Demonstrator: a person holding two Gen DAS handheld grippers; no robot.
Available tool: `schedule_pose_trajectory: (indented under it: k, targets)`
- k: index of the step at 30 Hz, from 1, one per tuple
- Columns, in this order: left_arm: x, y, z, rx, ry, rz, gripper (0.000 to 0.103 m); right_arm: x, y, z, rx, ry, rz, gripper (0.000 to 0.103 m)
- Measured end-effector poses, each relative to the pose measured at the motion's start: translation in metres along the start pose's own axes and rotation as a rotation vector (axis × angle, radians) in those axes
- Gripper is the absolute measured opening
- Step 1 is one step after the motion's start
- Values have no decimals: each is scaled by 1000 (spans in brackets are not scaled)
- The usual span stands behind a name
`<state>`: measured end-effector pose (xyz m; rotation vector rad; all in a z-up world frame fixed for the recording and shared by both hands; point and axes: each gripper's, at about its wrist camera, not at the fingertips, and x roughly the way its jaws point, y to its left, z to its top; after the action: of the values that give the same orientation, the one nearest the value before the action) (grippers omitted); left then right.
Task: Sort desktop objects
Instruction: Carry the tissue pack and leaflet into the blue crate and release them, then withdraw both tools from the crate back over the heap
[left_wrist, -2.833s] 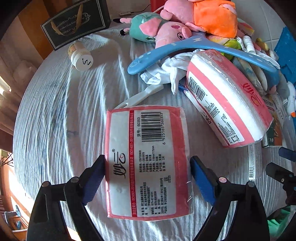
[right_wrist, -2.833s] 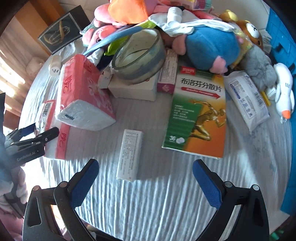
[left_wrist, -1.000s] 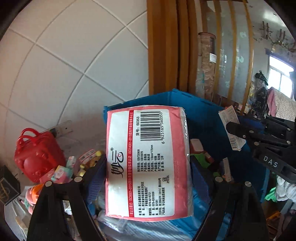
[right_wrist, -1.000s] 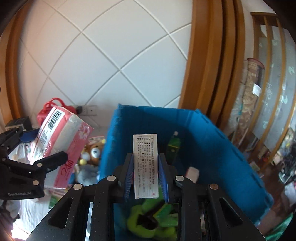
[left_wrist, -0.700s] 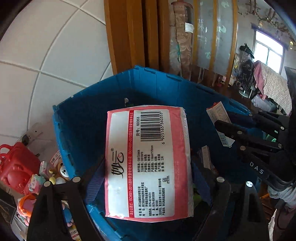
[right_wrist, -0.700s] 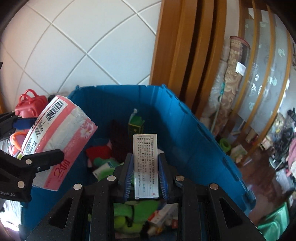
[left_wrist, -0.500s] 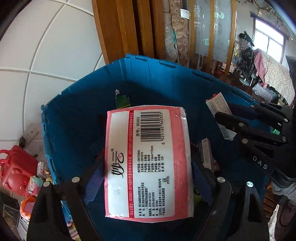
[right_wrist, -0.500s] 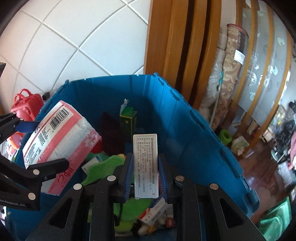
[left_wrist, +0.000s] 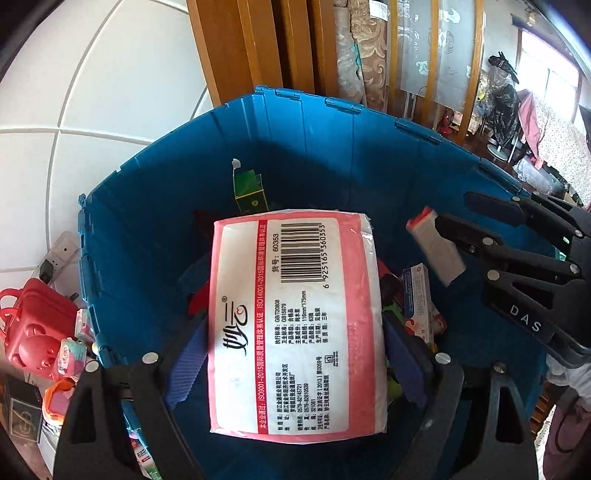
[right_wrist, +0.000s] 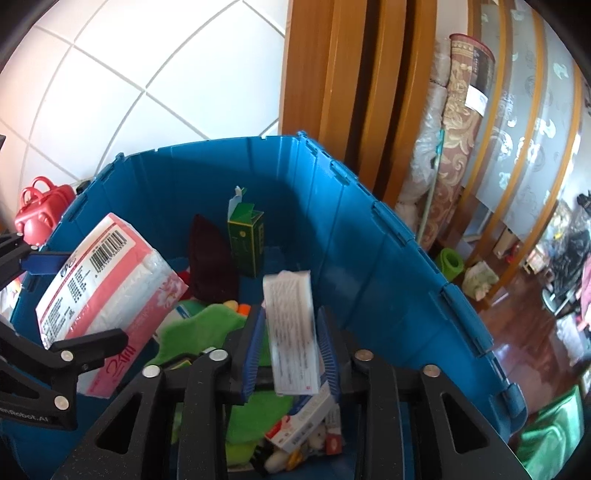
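Note:
My left gripper (left_wrist: 293, 332) is shut on a pink-and-white tissue pack (left_wrist: 295, 325), barcode side up, held over the open blue crate (left_wrist: 332, 147). The right wrist view shows the same pack (right_wrist: 103, 295) at the left, between the left gripper's fingers. My right gripper (right_wrist: 290, 317) hangs over the crate (right_wrist: 369, 258) with its jaws opening. A small white box (right_wrist: 291, 332), blurred and tilted, lies loose between its blue pads with a gap on each side. In the left wrist view that box (left_wrist: 436, 247) is at the right gripper's tips (left_wrist: 461, 218).
Inside the crate lie a green carton (right_wrist: 245, 240), a dark red cloth (right_wrist: 210, 262), a green plush (right_wrist: 199, 328) and red-and-white boxes (right_wrist: 306, 417). A red toy bag (left_wrist: 29, 325) and small toys sit left of the crate. A tiled wall and wooden frame stand behind.
Both grippers came from the table to above the blue crate and lowered. The right jaws have parted, and the small white box has tipped loose between them. The tissue pack stays gripped.

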<state>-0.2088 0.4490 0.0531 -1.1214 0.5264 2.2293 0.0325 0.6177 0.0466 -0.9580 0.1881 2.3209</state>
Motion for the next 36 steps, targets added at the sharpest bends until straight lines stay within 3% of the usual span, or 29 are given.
schedule_pose_trajectory:
  k: [1,3,10,20,28,36]
  targets:
    - [0,0,0,2,-1,2,89,0,0,0,0,0,0,49]
    - [1,0,1,4,0,12,89,-1,1,0,1,-5,-2,61]
    - [2,-4,-1,23,18,20,92,0,-2,2,9,-12,3,66]
    - [-25,-3,-5,40,-71,52,95,-2,-4,3,17,-23,7,74]
    - [-44,16,-18,-19,-139,40,95,-8,0,4,17,-32,-25,102]
    - [-69,46,-40,-86,-221,51,95,-28,26,3,11,-45,11,103]
